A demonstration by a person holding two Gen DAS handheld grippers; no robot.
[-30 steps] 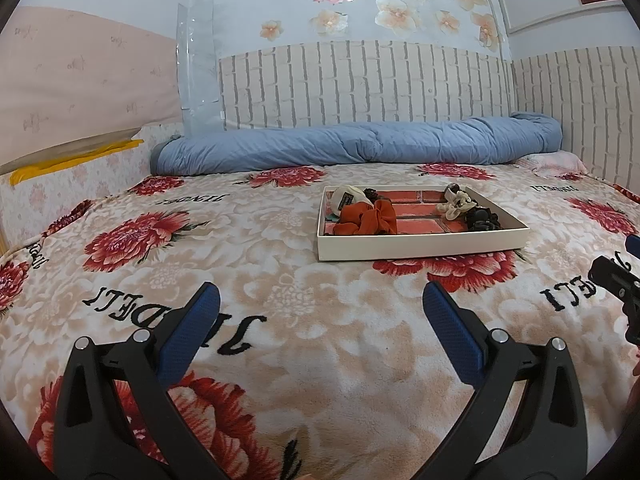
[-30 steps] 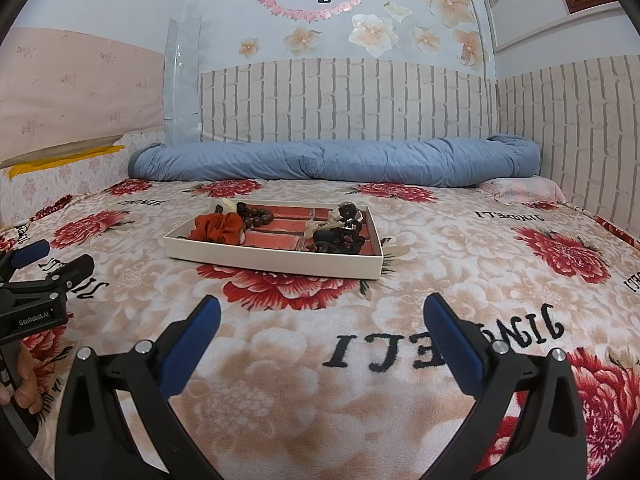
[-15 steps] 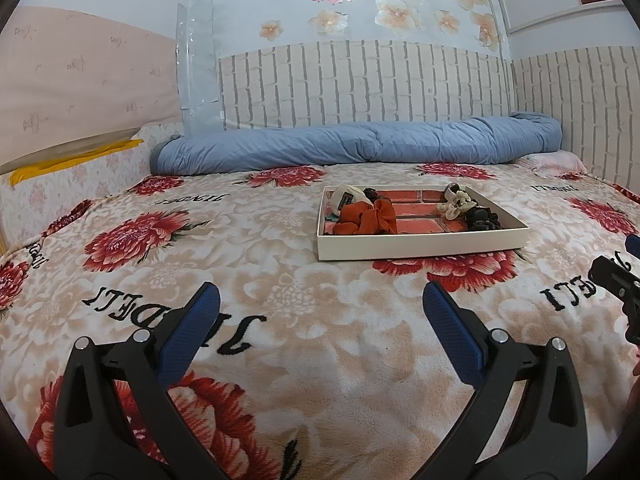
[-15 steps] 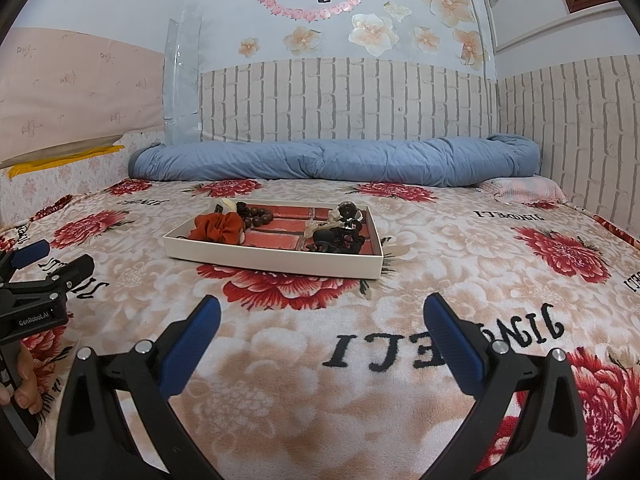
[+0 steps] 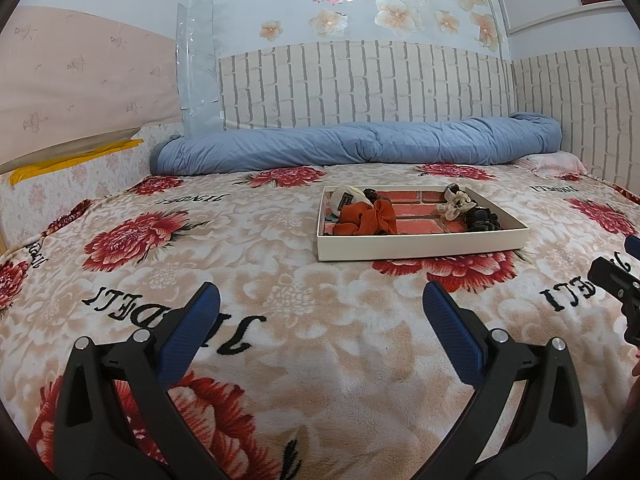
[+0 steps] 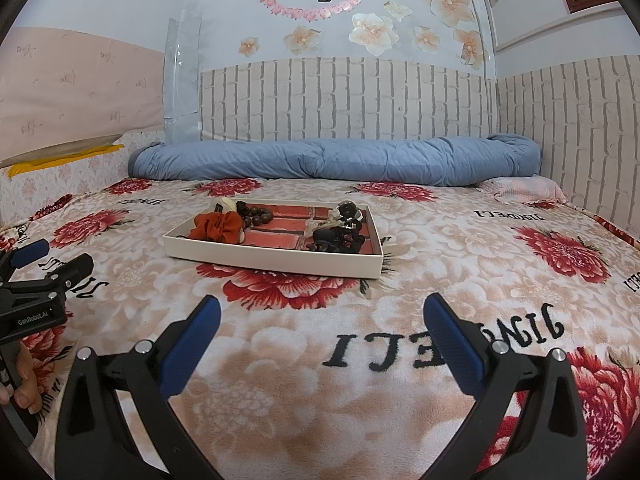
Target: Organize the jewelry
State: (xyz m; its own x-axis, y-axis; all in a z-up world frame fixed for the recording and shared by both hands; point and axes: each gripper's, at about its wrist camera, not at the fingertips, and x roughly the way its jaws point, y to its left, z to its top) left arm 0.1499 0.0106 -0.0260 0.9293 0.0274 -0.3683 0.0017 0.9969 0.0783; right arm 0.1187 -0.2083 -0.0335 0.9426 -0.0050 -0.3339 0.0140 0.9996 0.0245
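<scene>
Both tools are held low over the bed (image 5: 280,360), pointed at the far wall. Left tool (image 5: 320,312): fingers spread wide, nothing held. Right tool (image 6: 320,314): same, spread wide and empty. In the right wrist view the left tool is seen at the left edge with a hand (image 6: 24,384) wrapped on its grip; in the left wrist view a part of the right tool (image 5: 616,280) is seen at the right edge.

The bed is covered by a beige blanket with red flowers and black lettering. A rolled blue quilt (image 5: 360,146) is laid along the brick-pattern wall, with a pink pillow (image 6: 524,190) at its right end.

A shallow white tray (image 5: 420,246) with a red brick-pattern floor is set on the blanket mid-bed, ahead of both tools and well apart from them: right of centre for the left tool, left of centre for the right one.

Inside the tray, left end: an orange scrunchie (image 5: 368,220), a cream item (image 5: 346,198) behind it, dark brown beads (image 6: 256,214) beside it. Right end: a cream hair piece (image 5: 454,204) and a pile of black hair clips (image 6: 336,238). Finer detail cannot be resolved.
</scene>
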